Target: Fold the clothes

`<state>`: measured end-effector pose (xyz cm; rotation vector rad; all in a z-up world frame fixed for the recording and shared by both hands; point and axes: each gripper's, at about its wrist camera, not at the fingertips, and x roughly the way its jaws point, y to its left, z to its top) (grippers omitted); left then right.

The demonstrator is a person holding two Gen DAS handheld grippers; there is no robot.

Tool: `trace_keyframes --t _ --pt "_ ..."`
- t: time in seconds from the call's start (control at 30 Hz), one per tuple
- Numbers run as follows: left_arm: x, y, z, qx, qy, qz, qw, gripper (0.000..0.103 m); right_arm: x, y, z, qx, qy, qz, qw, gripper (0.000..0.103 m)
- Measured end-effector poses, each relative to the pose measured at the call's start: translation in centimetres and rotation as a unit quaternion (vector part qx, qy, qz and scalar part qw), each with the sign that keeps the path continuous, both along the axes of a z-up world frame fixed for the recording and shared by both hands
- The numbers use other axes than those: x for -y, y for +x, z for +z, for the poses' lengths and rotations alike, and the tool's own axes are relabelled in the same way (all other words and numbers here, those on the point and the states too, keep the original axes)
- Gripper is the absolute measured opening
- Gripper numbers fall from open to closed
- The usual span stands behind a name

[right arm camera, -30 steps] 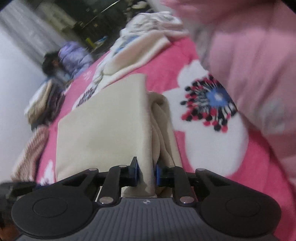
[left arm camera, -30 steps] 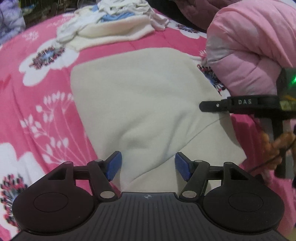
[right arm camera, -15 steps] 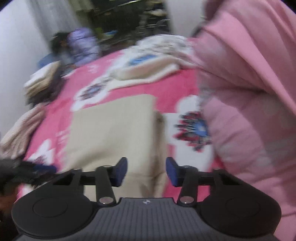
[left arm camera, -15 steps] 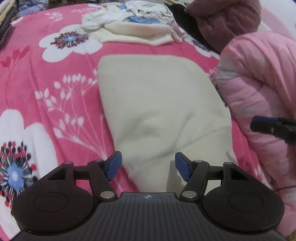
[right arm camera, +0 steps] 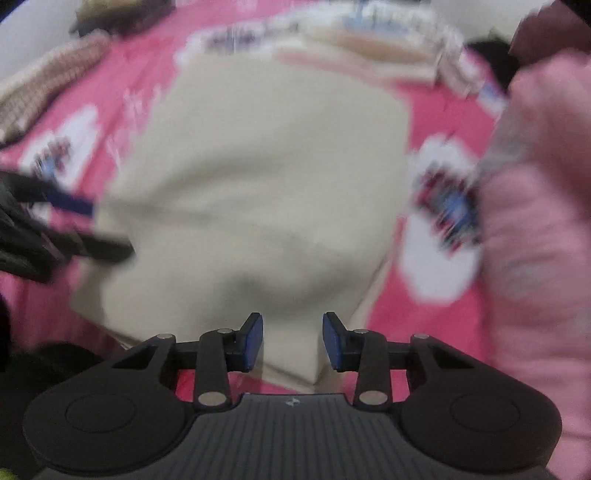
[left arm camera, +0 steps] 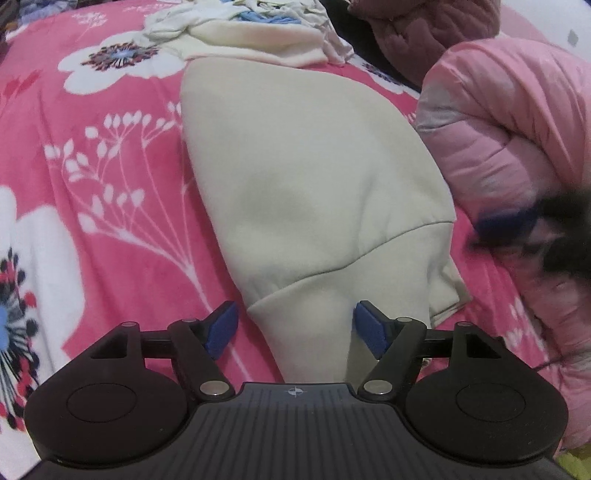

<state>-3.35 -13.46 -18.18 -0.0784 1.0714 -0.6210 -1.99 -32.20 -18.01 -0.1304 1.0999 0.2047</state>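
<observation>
**Cream garment folded on pink bedspread, both grippers open over it**

Cream garment (left arm camera: 310, 177) spread through centre of left wrist view, on a pink floral bedspread (left arm camera: 92, 155). Folded into a long panel, with a seam curving across lower centre and an under-layer poking out at lower right. Same garment (right arm camera: 258, 177) filling centre of right wrist view, heavily blurred.

Left gripper (left arm camera: 295, 326) at bottom centre, jaws wide, straddling the near end of the cloth, gripping nothing. Right gripper (right arm camera: 292, 341) at bottom centre, jaws moderately apart, empty, just above the near edge.

Likely thick, soft fleece: light, limp, not slippery, not fragile, prone to sag and to shed a layer if pinched singly. Best hold probably at the near corners, through all layers at the seamed edge.

Pile of light clothes (left arm camera: 251, 29) at top centre; pink quilt (left arm camera: 517, 140) at right.

Compared with one second ago: right gripper no longer clamped on the garment edge, now released. Left jaws wide as then, camera nearer to the cloth.
</observation>
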Motion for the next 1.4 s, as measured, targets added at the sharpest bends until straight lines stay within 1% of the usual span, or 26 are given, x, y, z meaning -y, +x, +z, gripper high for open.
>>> trace_keyframes --t 0.13,0.27,0.33,0.4,0.43,0.5,0.53,0.6,0.7,0.77,0.87,0.9,0.93,1.1,1.17,1.2,1.23,1.3,1.4 --pt "-0.6 -0.5 -1.0 -0.018 -0.028 0.015 0.9993 0.071 -1.2 2.6 0.9 0.016 -0.008 0.007 1.000 0.039" --pt "-1.0 -1.0 -1.8 -0.017 -0.046 0.018 0.9986 0.073 -2.5 5.3 1.9 0.032 -0.015 0.015 0.999 0.038" --pt "-1.0 -1.2 -2.1 -0.016 -0.049 0.015 0.9986 0.076 -1.2 5.8 -0.3 0.020 0.005 -0.001 1.000 0.037" --pt "-0.9 -1.3 -2.2 -0.014 -0.049 0.016 0.9986 0.077 -1.0 6.3 1.5 0.005 0.002 -0.026 1.000 0.037" --pt "-0.8 -1.4 -2.2 -0.012 -0.049 0.017 0.9986 0.077 -1.3 6.2 3.0 0.019 -0.005 -0.024 1.000 0.035" --pt "-0.7 -1.5 -2.2 -0.010 -0.049 0.019 0.9986 0.078 -2.5 6.1 6.0 0.065 0.015 0.006 0.998 0.035" --pt "-0.6 -1.5 -2.2 -0.009 -0.049 0.020 0.9986 0.079 -3.4 6.5 7.1 0.080 0.035 0.022 0.996 0.035" --pt "-0.6 -1.6 -2.3 -0.003 -0.048 0.018 0.9987 0.079 -6.0 8.6 7.2 0.080 0.072 0.067 0.992 0.035" --pt "-0.6 -1.7 -2.6 0.004 -0.047 0.013 0.9988 0.079 -9.2 12.1 2.7 0.050 0.060 0.095 0.992 0.035" --pt "-0.5 -1.5 -2.7 0.001 -0.049 0.013 0.9987 0.080 -9.6 12.7 2.2 0.049 0.055 0.096 0.993 0.040" --pt "0.1 -1.6 -2.7 0.011 -0.039 -0.002 0.9992 0.082 -10.0 13.4 1.8 0.051 0.049 0.095 0.993 0.040" --pt "0.2 -1.6 -2.7 0.014 -0.037 -0.005 0.9992 0.082 -10.1 13.6 1.7 0.052 0.047 0.094 0.993 0.036" --pt "0.2 -1.6 -2.6 0.014 -0.037 -0.007 0.9992 0.083 -10.2 13.8 1.6 0.053 0.045 0.094 0.993 0.034" --pt "0.0 -1.4 -2.7 0.011 -0.042 -0.006 0.9990 0.083 -10.8 15.0 1.0 0.056 0.035 0.092 0.994 0.032" --pt "-0.3 -1.5 -2.7 0.010 -0.044 -0.007 0.9990 0.083 -10.2 15.5 -0.5 0.057 0.056 0.079 0.994 0.035" --pt "-0.4 -1.6 -2.7 0.010 -0.043 -0.008 0.9990 0.083 -10.0 15.5 -0.4 0.056 0.059 0.076 0.994 0.035" --pt "-0.2 -1.7 -2.7 0.013 -0.039 -0.011 0.9991 0.083 -9.9 15.4 0.4 0.057 0.060 0.075 0.994 0.034" --pt "-0.1 -1.7 -2.6 0.014 -0.038 -0.013 0.9991 0.083 -9.0 14.6 2.6 0.069 0.052 0.080 0.993 0.031" --pt "-0.2 -1.5 -2.7 0.012 -0.040 -0.015 0.9990 0.084 -4.5 13.9 5.4 0.094 0.035 0.013 0.995 0.031"
